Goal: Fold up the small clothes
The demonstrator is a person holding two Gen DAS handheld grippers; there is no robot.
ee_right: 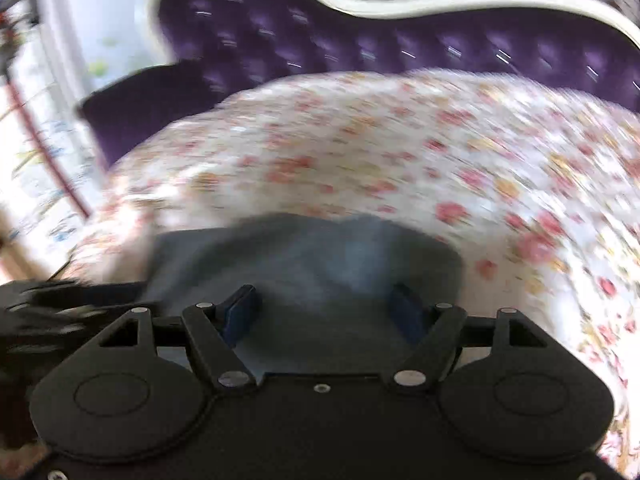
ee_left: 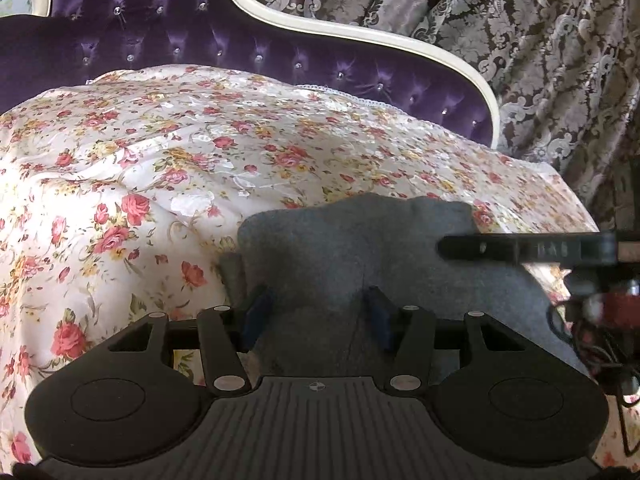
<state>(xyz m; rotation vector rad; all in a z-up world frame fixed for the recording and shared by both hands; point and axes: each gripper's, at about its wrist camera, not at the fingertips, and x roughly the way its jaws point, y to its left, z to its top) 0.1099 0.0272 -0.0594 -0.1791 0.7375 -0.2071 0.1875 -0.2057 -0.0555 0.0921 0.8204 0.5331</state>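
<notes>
The bed [ee_left: 140,152] in its flowered cover stretches broad toward the purple headboard [ee_left: 200,40], curtain [ee_left: 540,60] alongside. A grey garment [ee_left: 360,248] lies at its near edge. Both left tongs [ee_left: 318,314] and right tongs [ee_right: 324,310] tilt down over it, gaping, gripping nothing.

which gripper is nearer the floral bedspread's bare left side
Left. The left gripper sits at the grey garment's left edge; the right gripper is over its right part.

Blurred, the right gripper [ee_right: 324,304] hangs with jaws apart over a grey garment [ee_right: 304,256] on the floral bedspread [ee_right: 400,152]
</notes>
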